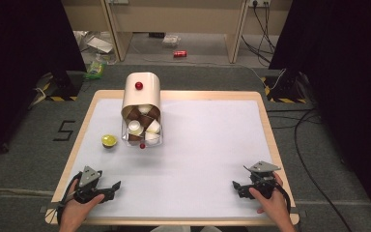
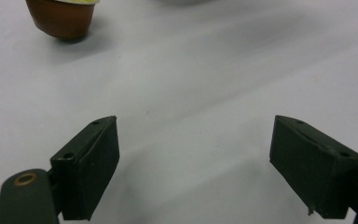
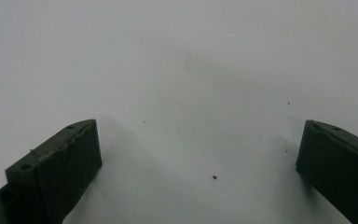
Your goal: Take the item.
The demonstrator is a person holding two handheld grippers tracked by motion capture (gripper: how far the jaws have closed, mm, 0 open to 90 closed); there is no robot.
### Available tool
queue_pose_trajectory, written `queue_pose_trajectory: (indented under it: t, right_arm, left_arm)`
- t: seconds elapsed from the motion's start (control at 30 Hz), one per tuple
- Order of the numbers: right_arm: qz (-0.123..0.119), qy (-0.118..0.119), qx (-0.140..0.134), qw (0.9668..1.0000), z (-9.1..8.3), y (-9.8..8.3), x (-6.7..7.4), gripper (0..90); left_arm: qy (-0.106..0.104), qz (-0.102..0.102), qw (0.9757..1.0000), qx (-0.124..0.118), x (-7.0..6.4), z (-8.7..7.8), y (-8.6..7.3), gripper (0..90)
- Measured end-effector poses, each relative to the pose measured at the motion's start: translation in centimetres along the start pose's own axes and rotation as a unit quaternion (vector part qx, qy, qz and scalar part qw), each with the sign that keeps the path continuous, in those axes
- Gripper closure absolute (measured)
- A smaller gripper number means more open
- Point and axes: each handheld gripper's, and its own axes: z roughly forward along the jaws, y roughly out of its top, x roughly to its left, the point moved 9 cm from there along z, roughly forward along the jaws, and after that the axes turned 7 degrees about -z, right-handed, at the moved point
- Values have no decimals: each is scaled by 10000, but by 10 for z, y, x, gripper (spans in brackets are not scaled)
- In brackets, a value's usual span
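Both grippers rest at the near edge of the white table, left gripper and right gripper with jaws spread and empty. The lone yellow-lidded brown capsule sits apart beside the cream capsule dispenser, nearest the left gripper, so likely its target.

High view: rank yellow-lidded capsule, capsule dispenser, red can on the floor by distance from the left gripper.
From the left gripper:
1. Yellow-lidded capsule, alone on the mat, left of the dispenser.
2. Capsule dispenser, table's far side, centre-left.
3. Red can, on the floor beyond the table.
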Motion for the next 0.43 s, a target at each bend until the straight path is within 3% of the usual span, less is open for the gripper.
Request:
queue_pose_trajectory:
  t: [0.1, 0.43]
  right_arm:
    - [1, -3, -1, 10000, 0, 0, 0, 4]
    - [-5, -1, 0, 10000, 0, 0, 0, 4]
  left_arm:
    - [19, -4, 10000, 60, 1, 2, -7, 149]
    - [-20, -18, 10000, 7, 1, 2, -8, 146]
